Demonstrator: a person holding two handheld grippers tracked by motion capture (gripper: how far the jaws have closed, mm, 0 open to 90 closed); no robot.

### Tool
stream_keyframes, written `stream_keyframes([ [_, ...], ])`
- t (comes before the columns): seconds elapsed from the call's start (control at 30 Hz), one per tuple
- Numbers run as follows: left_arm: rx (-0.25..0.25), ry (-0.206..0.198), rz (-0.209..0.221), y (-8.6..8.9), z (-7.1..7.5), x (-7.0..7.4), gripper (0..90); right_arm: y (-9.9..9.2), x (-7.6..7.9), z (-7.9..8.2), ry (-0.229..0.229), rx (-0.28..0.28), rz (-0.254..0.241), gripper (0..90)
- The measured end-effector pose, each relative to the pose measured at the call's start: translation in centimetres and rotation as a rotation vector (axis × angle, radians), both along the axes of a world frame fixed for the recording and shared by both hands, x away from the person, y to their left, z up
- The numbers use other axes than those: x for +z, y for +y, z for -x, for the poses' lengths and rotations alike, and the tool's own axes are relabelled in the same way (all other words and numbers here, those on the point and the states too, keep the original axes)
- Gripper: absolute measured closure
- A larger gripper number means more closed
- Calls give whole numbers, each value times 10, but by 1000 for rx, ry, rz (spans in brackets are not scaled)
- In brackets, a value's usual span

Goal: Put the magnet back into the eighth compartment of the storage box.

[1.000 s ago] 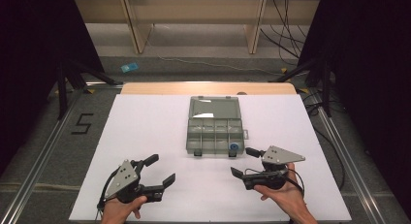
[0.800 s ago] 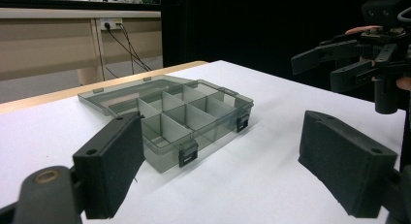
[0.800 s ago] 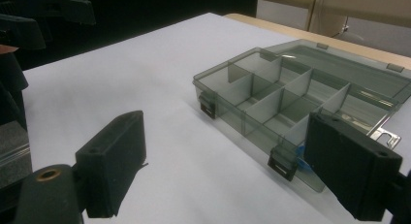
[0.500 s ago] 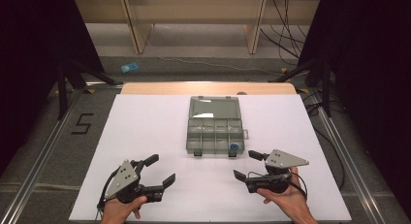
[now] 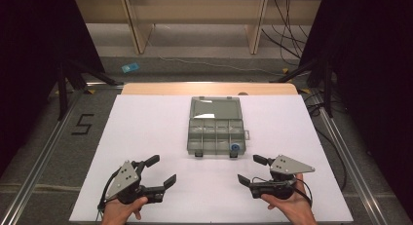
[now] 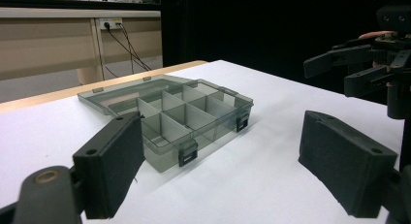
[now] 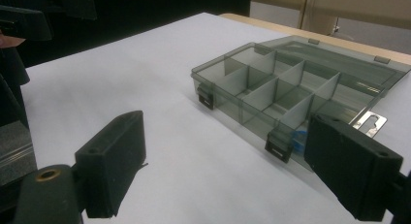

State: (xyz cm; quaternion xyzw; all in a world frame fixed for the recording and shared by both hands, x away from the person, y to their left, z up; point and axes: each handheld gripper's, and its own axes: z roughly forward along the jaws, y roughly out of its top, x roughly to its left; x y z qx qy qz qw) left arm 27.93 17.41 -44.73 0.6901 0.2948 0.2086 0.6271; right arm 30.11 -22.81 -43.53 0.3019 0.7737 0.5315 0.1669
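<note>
The white table [image 5: 146,132] is evenly lit from overhead against dark surroundings, soft shadows are cast beneath the box [image 5: 215,126], and near jaws are rendered slightly blurred in both gripper views.

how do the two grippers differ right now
The left gripper sits at the table's near-left, tilted right toward the organizer box; the right gripper sits near-right, pointing left. The right gripper lies closer to the box's front latches. Both are hand-held, open and empty.
</note>
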Motion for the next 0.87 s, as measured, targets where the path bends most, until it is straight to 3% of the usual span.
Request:
stream_keyframes([
  [0.07, 5, 5, -8, 0, 1, 0, 161, -1, 0, 2, 27, 11, -5, 162],
  [0.83, -5, -4, 6, -1, 0, 0, 161, 0, 0, 1, 18, 5, -18, 163],
  [0.87, -5, -3, 6, -1, 0, 0, 161, -1, 0, 0, -3, -3, -4, 163],
])
